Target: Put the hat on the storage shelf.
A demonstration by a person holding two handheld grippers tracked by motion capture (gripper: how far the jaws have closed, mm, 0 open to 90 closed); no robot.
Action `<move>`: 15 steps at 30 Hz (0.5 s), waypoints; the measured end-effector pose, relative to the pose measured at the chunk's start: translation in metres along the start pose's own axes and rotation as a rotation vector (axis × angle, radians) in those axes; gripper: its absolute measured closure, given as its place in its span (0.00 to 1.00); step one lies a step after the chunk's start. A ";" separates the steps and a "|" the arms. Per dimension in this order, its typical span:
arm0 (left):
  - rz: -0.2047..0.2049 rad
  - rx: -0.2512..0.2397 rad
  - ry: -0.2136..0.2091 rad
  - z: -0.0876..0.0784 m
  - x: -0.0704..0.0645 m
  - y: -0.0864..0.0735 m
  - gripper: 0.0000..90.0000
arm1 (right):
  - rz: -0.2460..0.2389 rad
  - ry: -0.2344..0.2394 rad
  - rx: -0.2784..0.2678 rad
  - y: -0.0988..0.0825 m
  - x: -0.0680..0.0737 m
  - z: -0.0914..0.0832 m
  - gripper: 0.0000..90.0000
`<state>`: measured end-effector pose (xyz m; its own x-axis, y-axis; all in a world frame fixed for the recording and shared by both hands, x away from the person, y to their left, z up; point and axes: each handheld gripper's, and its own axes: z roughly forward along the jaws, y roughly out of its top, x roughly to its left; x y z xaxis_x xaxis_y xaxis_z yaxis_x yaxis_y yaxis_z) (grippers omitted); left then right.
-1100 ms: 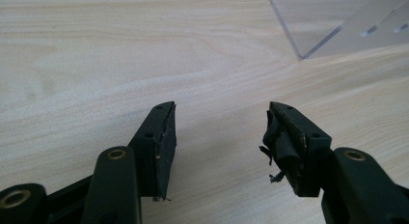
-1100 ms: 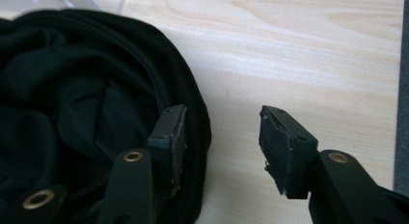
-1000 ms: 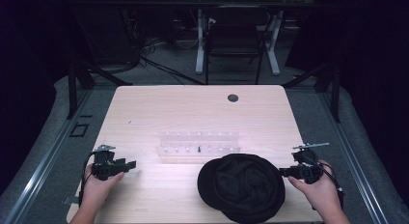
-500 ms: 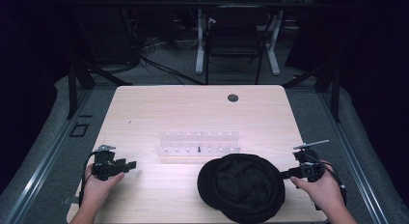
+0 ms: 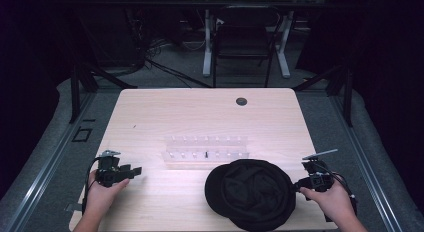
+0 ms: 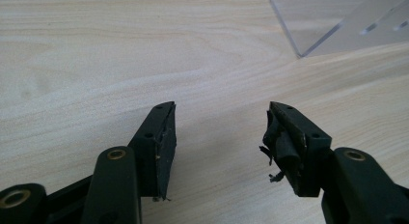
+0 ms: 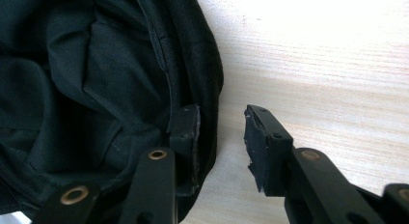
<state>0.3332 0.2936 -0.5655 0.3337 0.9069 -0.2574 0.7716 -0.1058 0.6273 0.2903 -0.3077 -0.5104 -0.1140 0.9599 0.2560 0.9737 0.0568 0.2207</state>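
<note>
One black hat (image 5: 252, 192) on the table (image 5: 200, 112), one clear plastic rack (image 5: 206, 148), two grippers, two hands. Hat lying at the near edge, right of centre, just in front of the rack; roughly round, slightly longer from left to right, open side up with the lining showing in the right gripper view (image 7: 87, 89). Which way its front faces: cannot tell.

Right gripper (image 5: 300, 182) at the hat's right rim, held in the right hand (image 5: 332, 199). Jaws spread, one inside the hat against the lining, the other outside over bare wood, rim between them, not pinched.

Left gripper (image 5: 134, 170) near the left edge, well apart from the hat, gripped by the left hand (image 5: 100, 194). Jaws spread wide over bare table (image 6: 144, 50), nothing between them. Corner of the rack (image 6: 337, 21) up ahead to the right.

One small dark round hole (image 5: 241, 101) at the far side of the table.
</note>
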 end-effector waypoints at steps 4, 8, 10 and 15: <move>0.000 0.004 -0.001 0.000 0.000 0.000 0.49 | 0.005 0.007 0.023 0.003 -0.001 0.004 0.77; 0.001 0.003 -0.002 0.000 0.001 0.000 0.49 | 0.014 0.020 0.046 0.006 -0.002 0.007 0.82; 0.001 0.003 -0.002 0.000 0.001 0.000 0.49 | 0.013 0.027 0.053 0.008 -0.002 0.008 0.82; 0.001 0.003 -0.002 -0.001 0.001 0.000 0.49 | 0.017 0.041 0.081 0.010 -0.003 0.015 0.82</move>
<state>0.3333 0.2943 -0.5651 0.3349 0.9062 -0.2582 0.7729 -0.1074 0.6254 0.3037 -0.3058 -0.5235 -0.1033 0.9489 0.2981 0.9882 0.0637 0.1395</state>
